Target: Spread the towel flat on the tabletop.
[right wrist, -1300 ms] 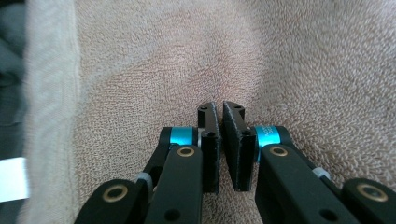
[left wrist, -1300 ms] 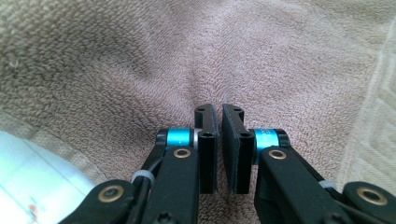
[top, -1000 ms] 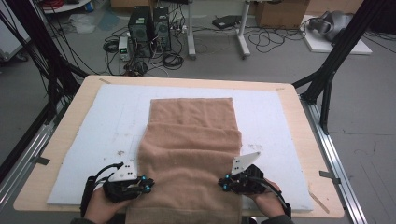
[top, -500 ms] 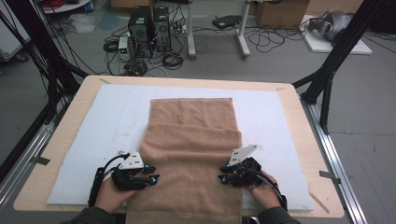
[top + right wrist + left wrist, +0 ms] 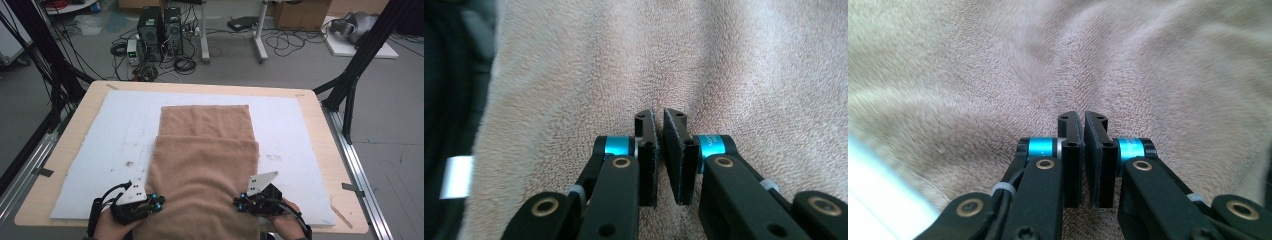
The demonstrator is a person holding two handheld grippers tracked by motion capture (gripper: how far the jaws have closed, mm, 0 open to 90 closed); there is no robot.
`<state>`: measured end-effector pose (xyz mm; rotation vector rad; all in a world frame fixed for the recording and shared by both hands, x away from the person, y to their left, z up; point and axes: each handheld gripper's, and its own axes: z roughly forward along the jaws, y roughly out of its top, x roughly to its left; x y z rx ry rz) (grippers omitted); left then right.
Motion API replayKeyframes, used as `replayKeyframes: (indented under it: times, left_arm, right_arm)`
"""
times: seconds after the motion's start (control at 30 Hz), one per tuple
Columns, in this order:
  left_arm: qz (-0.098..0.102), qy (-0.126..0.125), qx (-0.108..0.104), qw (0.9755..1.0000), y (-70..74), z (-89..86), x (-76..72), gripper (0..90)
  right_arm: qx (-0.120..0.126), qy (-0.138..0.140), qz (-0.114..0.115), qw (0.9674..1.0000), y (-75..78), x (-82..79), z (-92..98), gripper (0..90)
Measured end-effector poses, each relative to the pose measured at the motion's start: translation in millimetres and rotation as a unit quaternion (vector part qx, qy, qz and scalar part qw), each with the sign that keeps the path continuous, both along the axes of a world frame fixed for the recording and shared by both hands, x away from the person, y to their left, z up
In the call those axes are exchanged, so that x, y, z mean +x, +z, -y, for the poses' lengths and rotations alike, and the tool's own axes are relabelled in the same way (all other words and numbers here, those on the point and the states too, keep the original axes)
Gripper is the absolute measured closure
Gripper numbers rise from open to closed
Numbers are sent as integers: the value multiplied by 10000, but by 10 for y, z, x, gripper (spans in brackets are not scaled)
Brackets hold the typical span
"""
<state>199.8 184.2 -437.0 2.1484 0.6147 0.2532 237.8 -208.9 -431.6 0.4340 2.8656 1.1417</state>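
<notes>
Your brown towel (image 5: 205, 170) lies lengthwise down the middle of the white mat (image 5: 100, 150), and its near part is already doubled over the far part, with the folded layer's edge running straight across a little short of the towel's far end. The near end reaches the table's front edge, between your hands. Your left gripper (image 5: 159, 202) sits at the towel's left near side and your right gripper (image 5: 239, 204) at its right near side, both touching the cloth. In the left gripper view the jaws stand almost together, with only a thin slit between the pads, and the pile of the towel (image 5: 998, 75) puckers toward them; the right gripper view shows the same narrow gap over the towel (image 5: 724, 65). Whether either pair actually has cloth pinched, you cannot tell from here. By the look of it, one fold is laid, and at least another fold remains. The wooden table (image 5: 325, 120) frames the mat.
</notes>
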Motion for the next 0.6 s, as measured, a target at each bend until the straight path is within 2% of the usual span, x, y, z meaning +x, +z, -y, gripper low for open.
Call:
replayKeyframes:
  times: [0.07,0.17,0.27,0.33,0.4,0.47,0.5,0.57,0.6]
  left_arm:
    - [42,-79,-37,10000,69,-8,-66,820]
    - [111,-58,-42,9999,140,-19,-23,738]
    - [160,107,-31,9998,153,-29,148,680]
    - [80,185,-14,9998,115,-28,269,639]
    - [-54,243,62,9997,17,-6,414,626]
    - [-193,232,207,9993,-68,18,488,626]
    - [-163,206,151,9995,-89,17,492,647]
    - [-177,206,60,9996,-94,5,474,766]
    - [-149,185,78,9997,-93,2,450,818]
  right_arm:
    - [82,62,29,9999,44,-66,15,795]
    - [132,-61,265,9995,161,-54,49,715]
    - [25,-213,436,9988,219,72,54,651]
    - [-65,-250,385,9989,194,209,39,645]
    - [-124,-275,359,9989,145,305,18,631]
    - [-199,-293,256,9990,69,402,-6,630]
    - [-212,-276,201,9992,30,429,-21,650]
    - [-232,-225,102,9994,-42,452,-47,702]
    - [-117,-240,105,9996,-55,446,-38,734]
